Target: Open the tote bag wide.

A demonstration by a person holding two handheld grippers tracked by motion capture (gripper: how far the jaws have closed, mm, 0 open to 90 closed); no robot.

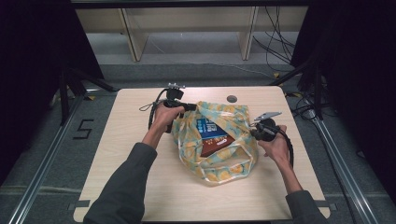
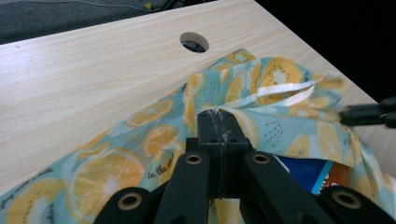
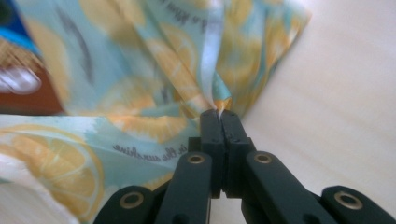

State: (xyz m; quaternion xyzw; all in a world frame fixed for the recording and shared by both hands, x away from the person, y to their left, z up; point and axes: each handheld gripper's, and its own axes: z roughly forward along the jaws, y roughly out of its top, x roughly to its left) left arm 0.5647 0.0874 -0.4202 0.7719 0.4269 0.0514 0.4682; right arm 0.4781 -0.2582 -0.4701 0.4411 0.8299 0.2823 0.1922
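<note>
Thin lemon-print bag [image 1: 219, 144] lies at the centre of the table [image 1: 135, 140]. Left gripper [image 1: 192, 107] and right gripper [image 1: 254, 127] each pinch its rim with jaws pressed together, on opposite sides, probably to keep the mouth wide around the boxes [image 1: 212, 137].

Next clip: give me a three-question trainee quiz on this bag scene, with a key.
1. True or false: both the left gripper and the right gripper are shut on the bag's edge.
2. What shows through the bag's opening? A) a bottle B) a box C) fruit
3. Fill in: the bag's print shows slices of ____.

Key: 1 true, each pair of jaws pinches fabric on opposite sides of the opening. 2 B, a blue and brown box. 3 lemon, or a similar citrus.
</note>
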